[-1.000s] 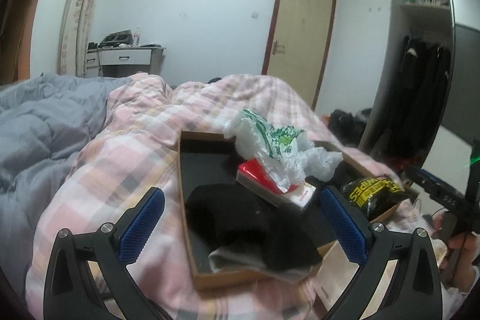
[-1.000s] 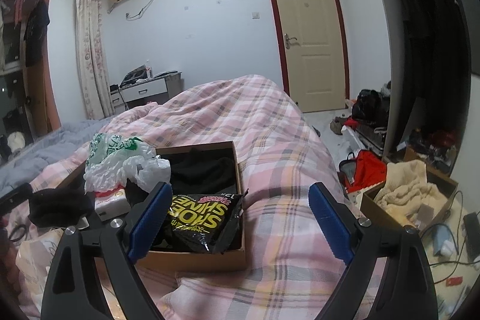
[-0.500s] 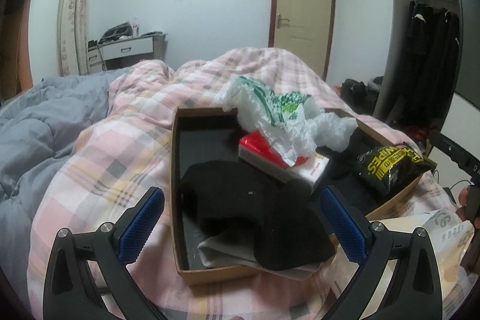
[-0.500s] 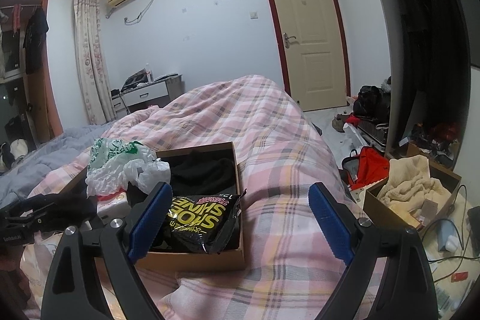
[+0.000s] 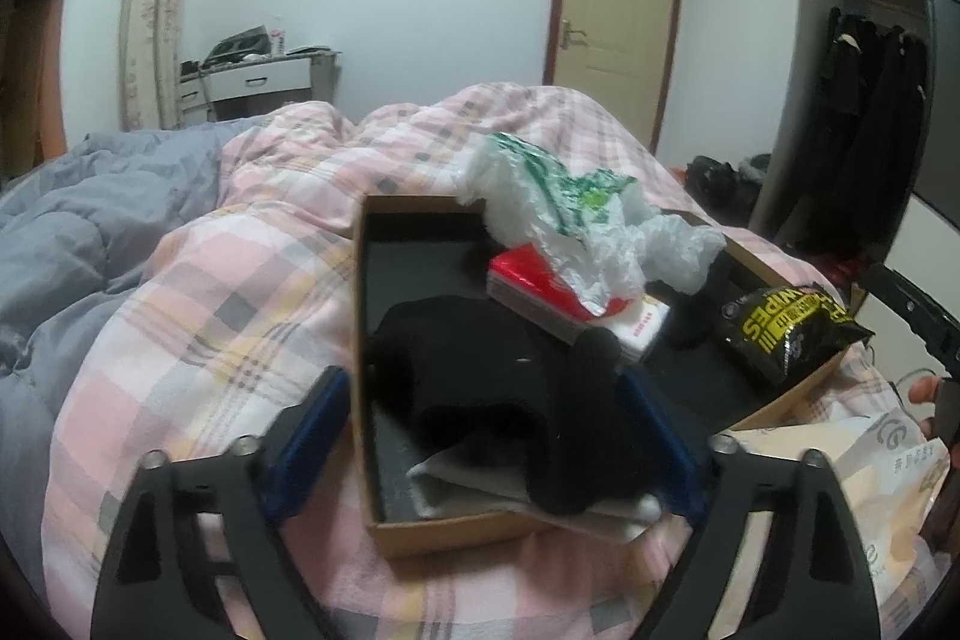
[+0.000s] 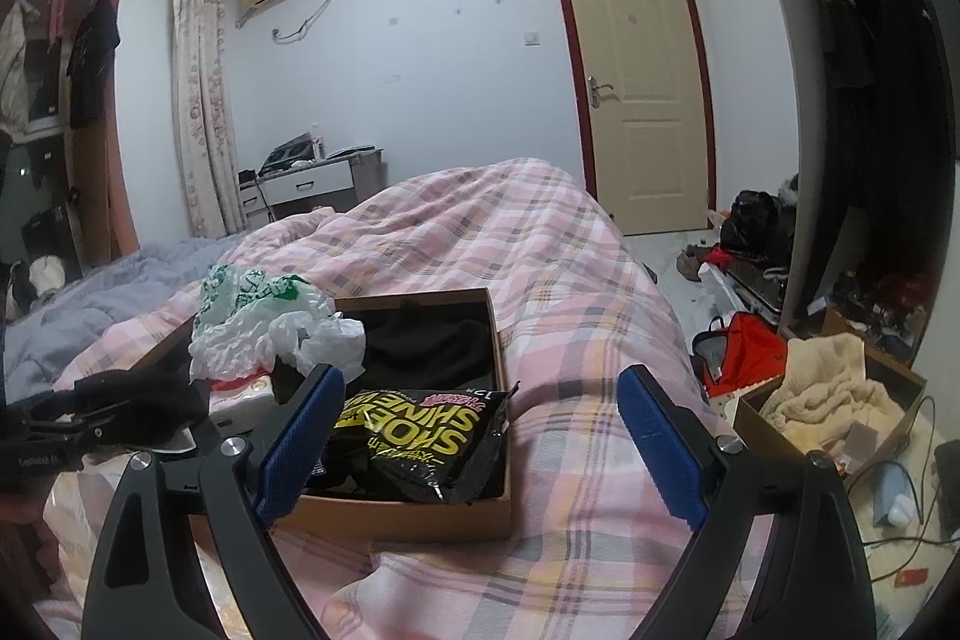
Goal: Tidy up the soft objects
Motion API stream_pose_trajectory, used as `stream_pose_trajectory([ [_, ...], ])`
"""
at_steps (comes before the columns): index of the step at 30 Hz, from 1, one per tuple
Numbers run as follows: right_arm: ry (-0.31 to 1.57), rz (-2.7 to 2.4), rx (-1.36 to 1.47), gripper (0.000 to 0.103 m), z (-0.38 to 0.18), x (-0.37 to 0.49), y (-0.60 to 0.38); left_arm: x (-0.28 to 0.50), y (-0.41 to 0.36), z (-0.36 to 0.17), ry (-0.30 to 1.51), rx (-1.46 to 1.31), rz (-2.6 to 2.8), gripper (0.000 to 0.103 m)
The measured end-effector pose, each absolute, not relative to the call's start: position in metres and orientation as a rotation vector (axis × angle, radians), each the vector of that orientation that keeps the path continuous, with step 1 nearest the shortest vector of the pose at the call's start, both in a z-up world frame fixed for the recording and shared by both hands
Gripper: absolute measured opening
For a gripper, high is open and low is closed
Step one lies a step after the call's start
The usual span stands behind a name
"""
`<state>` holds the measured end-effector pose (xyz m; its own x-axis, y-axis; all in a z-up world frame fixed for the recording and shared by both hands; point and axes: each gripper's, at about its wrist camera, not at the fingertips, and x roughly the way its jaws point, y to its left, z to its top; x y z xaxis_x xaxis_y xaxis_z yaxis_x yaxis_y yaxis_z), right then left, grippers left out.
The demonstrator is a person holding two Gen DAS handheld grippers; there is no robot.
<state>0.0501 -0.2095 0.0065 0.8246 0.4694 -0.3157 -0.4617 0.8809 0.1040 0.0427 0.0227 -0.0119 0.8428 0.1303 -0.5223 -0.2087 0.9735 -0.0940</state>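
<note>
Sorting step, approach phase, by my read: left gripper hangs low over the near end of the cardboard box on the bed, fingers spread wide w/ nothing clamped. Black soft garment lies inside the box btwn the blue pads, draped over a grey-white cloth at the front wall. Further back in the box: red-and-white packet under a crumpled plastic bag, plus a black shoe-wipes pouch at the right side.

Right gripper is also released, empty, held just in front of the box's right end, the pouch near its left finger.

Next move prob. calls for lowering the left fingers onto a thick fold of the garment & closing; grabbing the cloth beneath along w/ it is the thing to avoid. Where the garment should end up, can't tell.
</note>
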Motion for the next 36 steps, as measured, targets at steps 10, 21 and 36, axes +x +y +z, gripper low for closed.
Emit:
stream_pose_trajectory([
  [10, 0.337, 0.499, 0.039, 0.092, 0.007, 0.048, -0.210, 0.022, 0.055, -0.014, 0.475, -0.307, 0.208, 0.025],
  [21, 0.180, 0.522, -0.057, 0.103, 0.019, 0.011, -0.199, -0.004, 0.040, 0.000, 0.323, -0.254, 0.144, 0.009],
  [36, 0.311, 0.544, -0.021, 0.103, 0.009, 0.035, -0.201, -0.029, 0.035, 0.021, 0.214, -0.215, 0.025, 0.009],
])
